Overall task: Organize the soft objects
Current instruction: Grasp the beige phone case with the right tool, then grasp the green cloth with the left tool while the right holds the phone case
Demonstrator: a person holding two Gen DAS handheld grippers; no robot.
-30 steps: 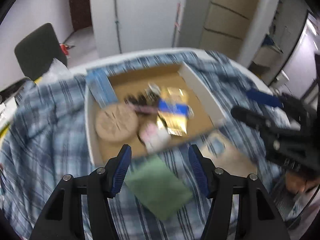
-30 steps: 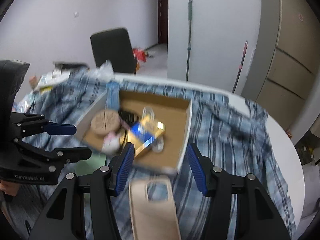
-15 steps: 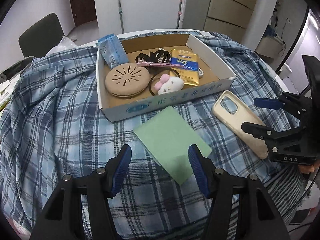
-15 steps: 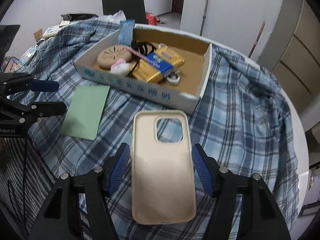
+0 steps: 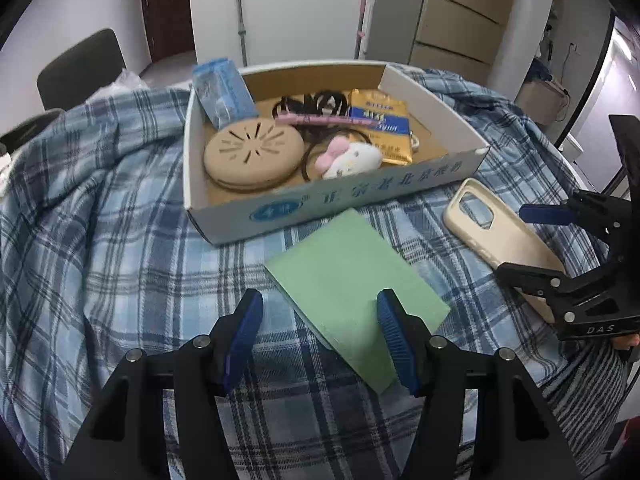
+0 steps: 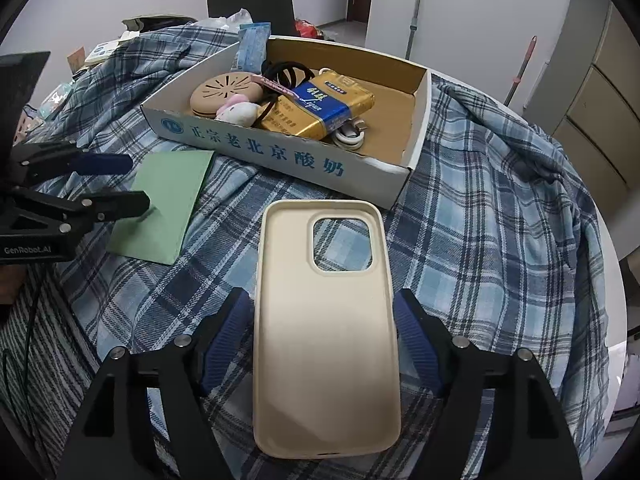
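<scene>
A beige soft phone case [image 6: 326, 320] lies on the plaid cloth between the fingers of my right gripper [image 6: 322, 332]. Its jaws are opening, and both pads stand just clear of the case's edges. A flat green sheet [image 5: 352, 280] lies in front of the cardboard box [image 5: 328, 204]. My left gripper [image 5: 319, 336] hovers open over the sheet's near end, gripping nothing. The box holds a round beige case [image 5: 250, 156], a white plush with a pink bow [image 5: 348, 158], a gold packet [image 5: 380, 120], black hair ties [image 5: 316, 102] and a blue tissue pack [image 5: 222, 92].
A blue plaid cloth [image 5: 100, 240] covers the round table and bunches up on the left and right. A dark chair [image 6: 250, 0] stands beyond the table. Small clutter [image 6: 100, 50] lies at the far left edge. Cabinets and mop handles stand along the walls.
Both grippers have come down toward the table. The right jaws have spread wider around the phone case. The left jaws kept the same width and now sit lower over the green sheet.
</scene>
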